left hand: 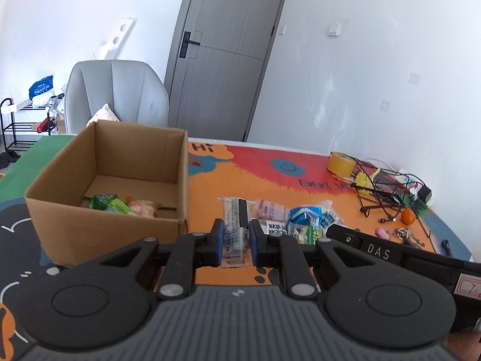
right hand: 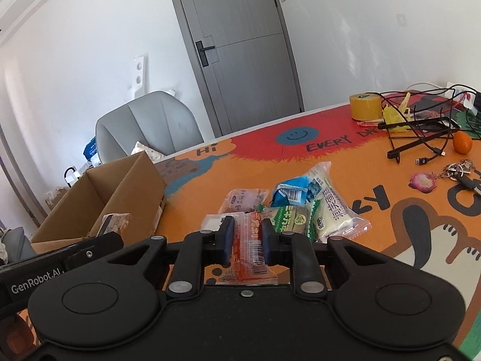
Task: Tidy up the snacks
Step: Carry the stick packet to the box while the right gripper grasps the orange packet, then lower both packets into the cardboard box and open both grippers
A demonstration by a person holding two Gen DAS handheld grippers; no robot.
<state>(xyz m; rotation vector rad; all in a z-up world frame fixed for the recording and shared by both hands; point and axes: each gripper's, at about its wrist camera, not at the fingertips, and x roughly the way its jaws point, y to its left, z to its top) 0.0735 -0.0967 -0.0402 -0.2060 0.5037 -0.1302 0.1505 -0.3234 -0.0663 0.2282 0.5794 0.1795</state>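
Between your left gripper's blue pads sits a clear-wrapped snack packet with a dark strip and barcode print; the jaws are drawn nearly together and pinch it by its sides, its far end sticking out past the fingertips. Your right gripper is likewise closed tight on a red-orange snack packet, barcode facing up, the packet running lengthwise between the pads.

To your left on the colourful table mat stands the open cardboard box. A green packet and a pinkish packet already lie on its floor, near the front wall.

Just beyond your grippers, the loose snacks lie clustered on the orange part of the mat: a pink wrapped packet, a blue packet, a green-and-white packet and a pale, clear-wrapped packet, touching or overlapping one another.

Well apart, toward the far right corner, you have a roll of yellow tape, a tangle of black cables, an orange fruit and a bunch of keys.
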